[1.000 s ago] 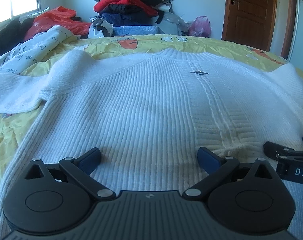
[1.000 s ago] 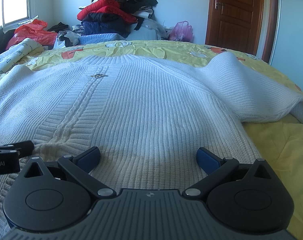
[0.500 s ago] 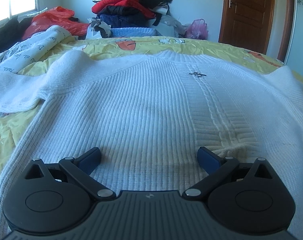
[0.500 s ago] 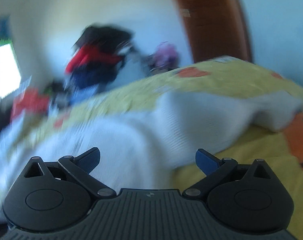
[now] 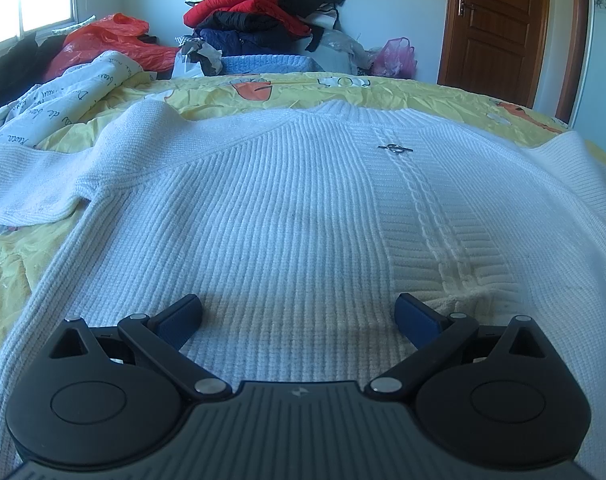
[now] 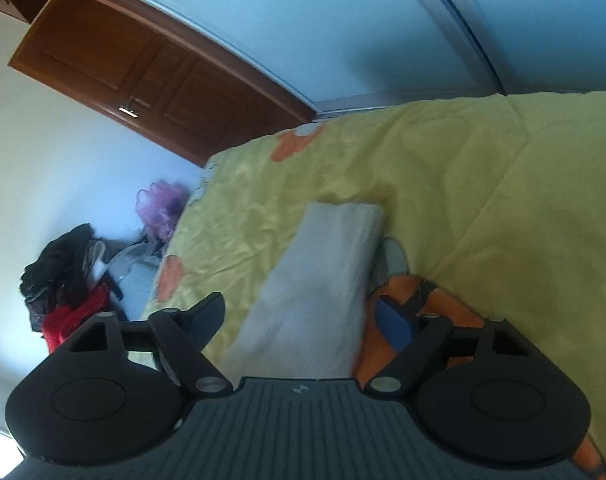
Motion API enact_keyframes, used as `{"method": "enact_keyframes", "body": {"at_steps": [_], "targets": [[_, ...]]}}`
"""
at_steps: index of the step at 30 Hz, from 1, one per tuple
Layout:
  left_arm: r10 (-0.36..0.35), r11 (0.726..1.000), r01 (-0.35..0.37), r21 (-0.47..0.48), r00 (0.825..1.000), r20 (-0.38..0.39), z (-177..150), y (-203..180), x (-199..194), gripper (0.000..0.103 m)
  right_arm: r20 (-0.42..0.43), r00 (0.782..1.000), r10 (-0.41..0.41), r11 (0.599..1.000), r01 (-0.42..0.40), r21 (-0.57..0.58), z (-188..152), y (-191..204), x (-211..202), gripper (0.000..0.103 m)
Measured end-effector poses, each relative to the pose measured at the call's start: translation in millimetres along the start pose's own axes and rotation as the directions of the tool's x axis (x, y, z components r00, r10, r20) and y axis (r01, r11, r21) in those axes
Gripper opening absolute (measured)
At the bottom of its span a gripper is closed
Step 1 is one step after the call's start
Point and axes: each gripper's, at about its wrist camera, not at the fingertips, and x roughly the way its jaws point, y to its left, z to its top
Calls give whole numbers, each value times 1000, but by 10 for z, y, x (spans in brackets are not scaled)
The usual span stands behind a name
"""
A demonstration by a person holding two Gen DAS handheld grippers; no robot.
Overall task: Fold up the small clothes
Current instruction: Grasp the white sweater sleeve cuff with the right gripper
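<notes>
A white ribbed knit sweater lies flat, front up, on the yellow bedcover. My left gripper hovers over its lower body, open, with nothing between its blue pads. In the right wrist view the picture is rolled on its side. There the sweater's right sleeve stretches across the bedcover, and its near part runs between the fingers of my right gripper. The jaws are closing around the sleeve, and a gap still shows on each side of the cloth.
A pile of red, black and blue clothes stands beyond the bed's far edge, with a red plastic bag and a pink bag. A white printed cloth lies at the far left. A brown door is at the back right.
My right gripper swung right off the sweater's body, rolled onto its side and now straddles the right sleeve, jaws narrower. It has left the left wrist view. The left gripper stayed put.
</notes>
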Motion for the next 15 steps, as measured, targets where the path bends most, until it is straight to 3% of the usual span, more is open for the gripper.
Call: {"method": "enact_keyframes", "body": {"at_steps": [5, 7, 8, 9, 12, 15], "targets": [[-1, 1000, 1, -1, 1000, 1, 0, -4, -1, 103, 60, 998, 4, 998, 0, -56, 79, -73, 160, 61], [0, 1000, 0, -2, 1000, 1, 0, -3, 0, 103, 75, 997, -28, 996, 33, -77, 164, -47, 208, 42], [-1, 1000, 1, -1, 1000, 1, -1, -4, -1, 103, 70, 996, -58, 993, 64, -100, 170, -30, 233, 24], [0, 1000, 0, -1, 1000, 1, -1, -1, 0, 103, 70, 996, -56, 991, 64, -117, 173, -25, 236, 15], [-1, 1000, 1, -1, 1000, 2, 0, -4, -1, 103, 97, 995, -40, 990, 53, -134, 152, 87, 139, 17], [-1, 1000, 1, -1, 1000, 2, 0, -4, 0, 103, 140, 987, 76, 977, -45, -208, 23, 418, -117, 16]]}}
